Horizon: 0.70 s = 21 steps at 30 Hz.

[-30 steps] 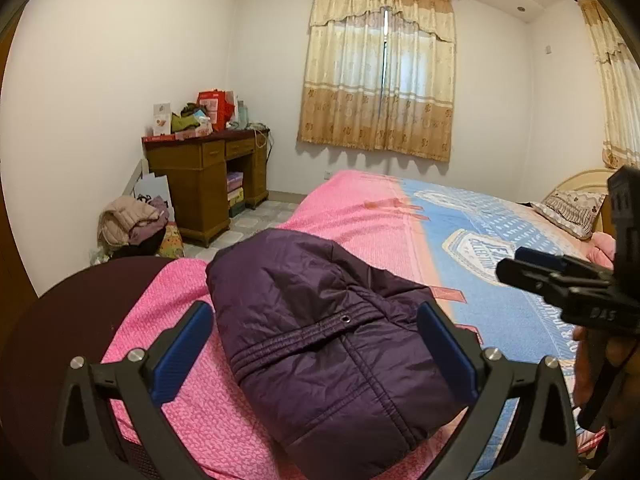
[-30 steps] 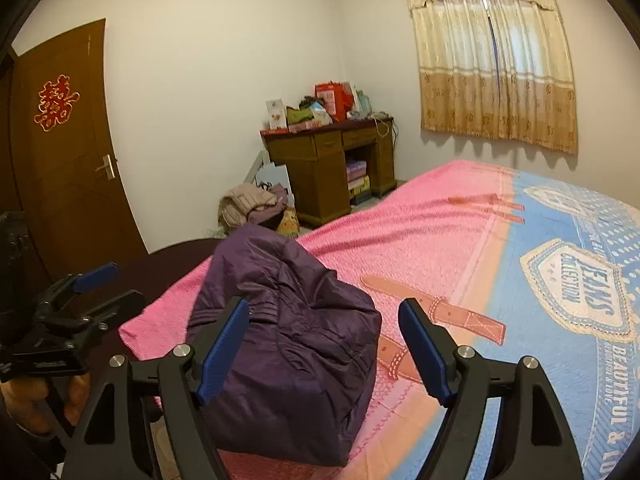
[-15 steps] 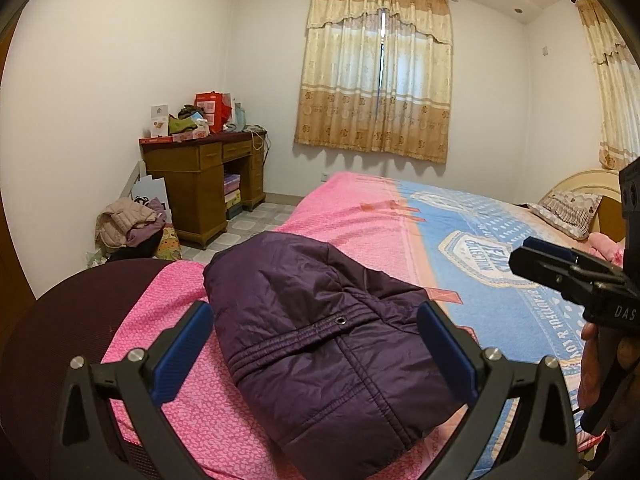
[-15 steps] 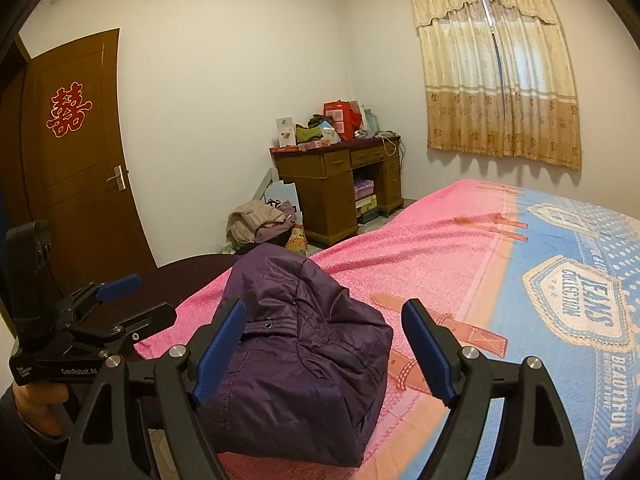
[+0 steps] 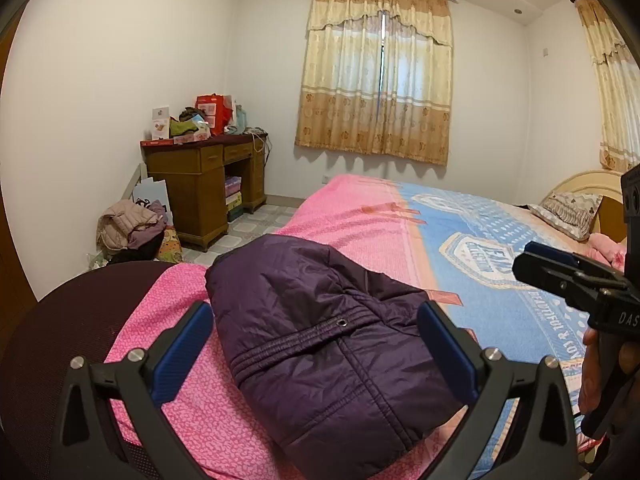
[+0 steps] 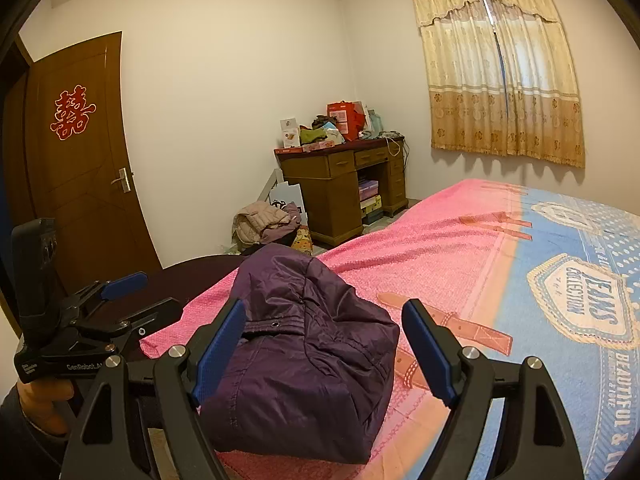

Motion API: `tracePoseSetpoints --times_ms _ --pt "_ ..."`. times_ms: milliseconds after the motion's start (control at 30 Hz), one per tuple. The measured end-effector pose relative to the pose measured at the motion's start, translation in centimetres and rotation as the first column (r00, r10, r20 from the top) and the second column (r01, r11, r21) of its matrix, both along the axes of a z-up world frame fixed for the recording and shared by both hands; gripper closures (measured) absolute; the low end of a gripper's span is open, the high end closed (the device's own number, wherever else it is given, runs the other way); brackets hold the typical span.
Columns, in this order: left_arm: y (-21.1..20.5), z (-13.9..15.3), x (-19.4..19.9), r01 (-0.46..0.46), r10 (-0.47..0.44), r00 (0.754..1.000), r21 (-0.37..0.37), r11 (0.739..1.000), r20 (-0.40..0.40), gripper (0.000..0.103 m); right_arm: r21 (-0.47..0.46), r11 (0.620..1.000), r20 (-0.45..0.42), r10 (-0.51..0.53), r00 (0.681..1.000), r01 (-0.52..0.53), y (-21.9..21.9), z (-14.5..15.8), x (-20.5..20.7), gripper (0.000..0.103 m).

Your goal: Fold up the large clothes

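A purple puffer jacket (image 5: 320, 320), folded into a thick bundle, lies on the pink end of the bed (image 5: 360, 216). My left gripper (image 5: 316, 344) hangs open just above its near end, one blue pad on each side and neither touching it. In the right wrist view the same jacket (image 6: 304, 352) sits between and beyond the wide-apart pads of my right gripper (image 6: 324, 332), which is open and holds nothing. Each gripper shows in the other's view: the right gripper (image 5: 560, 276) at the right edge, the left gripper (image 6: 120, 292) at the left in a hand.
The bedspread (image 6: 440, 248) is pink near the jacket and blue further right. A dark round surface (image 5: 60, 320) lies left of the bed corner. A wooden desk (image 6: 340, 184), a clothes pile (image 6: 264, 224) on the floor and a brown door (image 6: 80, 160) stand beyond.
The right wrist view has shifted a little, showing more of the door and the left gripper. The jacket lies as before and the left gripper has kept still.
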<state>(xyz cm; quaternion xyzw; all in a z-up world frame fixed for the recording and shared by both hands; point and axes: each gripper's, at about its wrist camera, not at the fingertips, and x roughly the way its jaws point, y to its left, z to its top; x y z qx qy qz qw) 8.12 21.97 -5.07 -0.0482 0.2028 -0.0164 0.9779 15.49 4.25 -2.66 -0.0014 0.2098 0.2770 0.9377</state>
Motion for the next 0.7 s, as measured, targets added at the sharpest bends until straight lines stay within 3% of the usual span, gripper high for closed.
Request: tracePoseSetpoints --times_ms 500,700 --pt "-0.39 -0.14 0.29 0.037 -0.036 0.998 0.016 0.999 -0.043 0.000 0.007 1.000 0.001 -0.002 1.000 0.002 -0.02 -0.09 -0.02 0.022" --pt "-0.45 0.35 -0.38 0.011 -0.011 1.000 0.037 0.999 -0.003 0.000 0.011 1.000 0.005 -0.004 1.000 0.004 -0.01 -0.03 -0.21 0.022"
